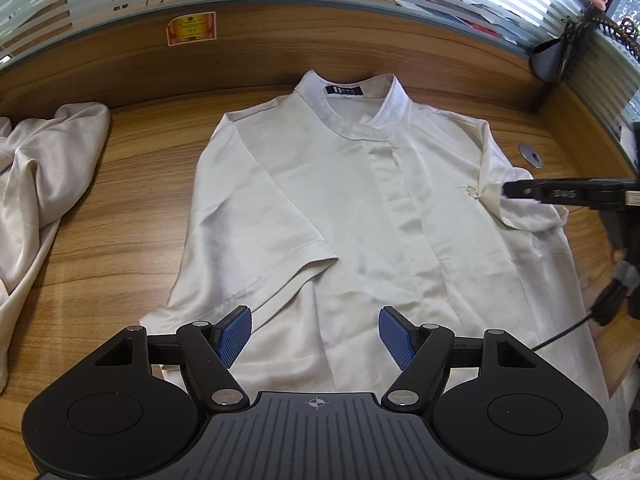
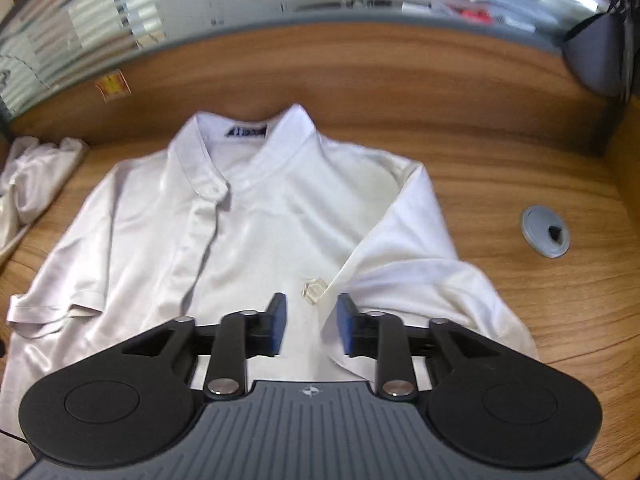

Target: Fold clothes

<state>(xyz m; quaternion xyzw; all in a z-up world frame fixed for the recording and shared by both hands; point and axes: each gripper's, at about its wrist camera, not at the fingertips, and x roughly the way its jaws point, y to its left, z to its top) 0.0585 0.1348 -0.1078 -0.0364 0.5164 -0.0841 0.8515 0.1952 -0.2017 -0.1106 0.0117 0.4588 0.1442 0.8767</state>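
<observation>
A white short-sleeved shirt (image 1: 360, 216) lies face up on the wooden counter (image 1: 132, 216), collar at the far side, hem at the near edge, placket running down the middle. Both sleeves are already turned in over the body: the left sleeve (image 1: 276, 220) lies flat and diagonal across the chest, its cuff ending near the centre, while the right sleeve (image 2: 404, 256) has been brought in over the chest but sits loosely, puffed and wrinkled, with its cuff beside the small chest emblem (image 2: 314, 290). The right gripper (image 2: 311, 324) hangs just over that cuff with its fingers apart and nothing clamped between them; the cuff edge lies at or under its right finger, and I judge the sleeve has been let go there. The left gripper (image 1: 315, 334) hovers above the lower part of the shirt, near the hem, fingers wide apart and empty. So the sleeve stage looks done or nearly so; what seems left is smoothing the right sleeve, possibly folding the sides in, and bringing the hem up toward the collar. A second pale garment (image 1: 44, 168) lies crumpled at the far left of the counter, untouched, so it too appears to be waiting.
</observation>
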